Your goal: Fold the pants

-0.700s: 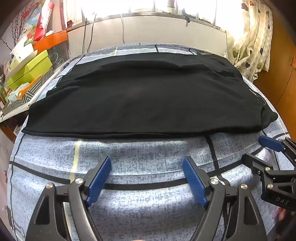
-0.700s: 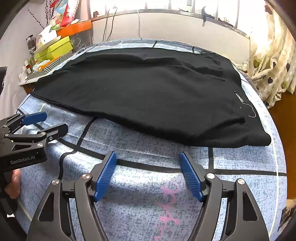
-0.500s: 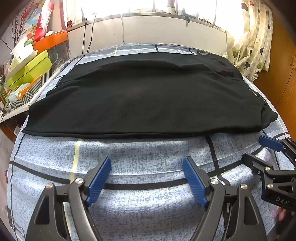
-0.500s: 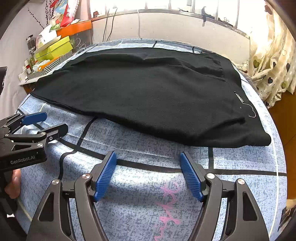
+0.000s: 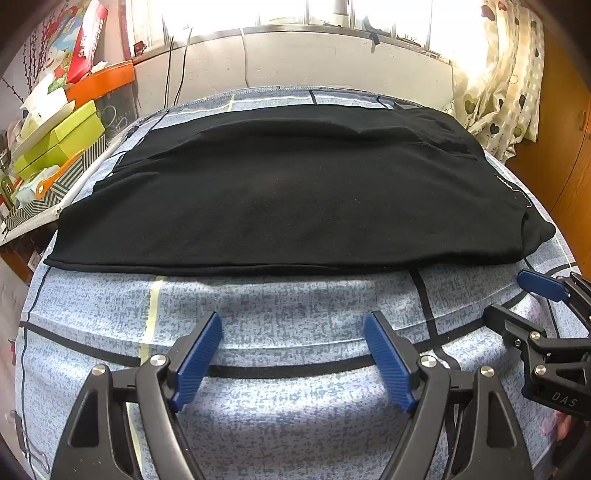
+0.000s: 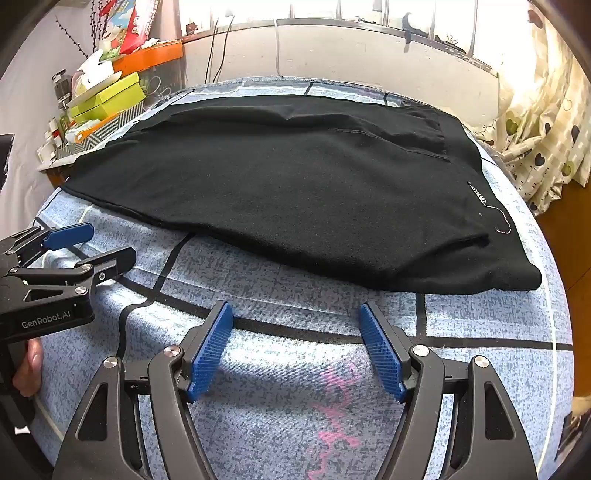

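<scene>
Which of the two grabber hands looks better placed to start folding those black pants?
Probably the right gripper. It sits open in front of the near edge of the black pants close to their right end, a natural place to start. The left gripper, also open, faces the middle of the edge. Neither touches the cloth.

Print on pants too small to read; right gripper cut off by left view's edge.

Daylight is pouring in from the window at the back, blowing out to white. Bedsheet is reading evenly lit and sharp. Black pants are losing detail. Fisheye is bowing edges, corners are vignetting dark.
</scene>
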`<state>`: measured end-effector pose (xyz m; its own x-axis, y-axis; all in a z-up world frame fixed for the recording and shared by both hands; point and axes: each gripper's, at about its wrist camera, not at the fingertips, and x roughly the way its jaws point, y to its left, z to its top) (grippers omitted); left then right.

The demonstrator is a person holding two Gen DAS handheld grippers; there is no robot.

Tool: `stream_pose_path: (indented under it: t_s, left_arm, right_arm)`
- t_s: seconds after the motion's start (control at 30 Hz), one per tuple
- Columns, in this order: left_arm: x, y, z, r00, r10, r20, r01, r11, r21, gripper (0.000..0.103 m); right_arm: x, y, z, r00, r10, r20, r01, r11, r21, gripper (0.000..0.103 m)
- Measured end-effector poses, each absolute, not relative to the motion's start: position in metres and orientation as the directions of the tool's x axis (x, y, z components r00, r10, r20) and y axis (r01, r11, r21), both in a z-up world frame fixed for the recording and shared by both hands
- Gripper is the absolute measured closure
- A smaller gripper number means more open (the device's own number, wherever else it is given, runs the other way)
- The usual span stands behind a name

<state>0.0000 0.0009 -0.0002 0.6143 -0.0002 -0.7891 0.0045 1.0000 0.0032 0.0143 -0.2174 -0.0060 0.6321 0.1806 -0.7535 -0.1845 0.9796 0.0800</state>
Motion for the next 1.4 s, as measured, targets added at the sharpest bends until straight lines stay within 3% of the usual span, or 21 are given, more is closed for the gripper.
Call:
stream_pose_path:
  t_s: [1.4]
  left_arm:
    - [0.0004,-0.0003,0.0002,0.615,0.004,-0.789,0.004,1.0,0.008,0.021]
  right_arm:
    - [0.0146,-0.2181,-0.0064,0.632,0.184,-0.753,-0.185,0.979,0.084,0.031]
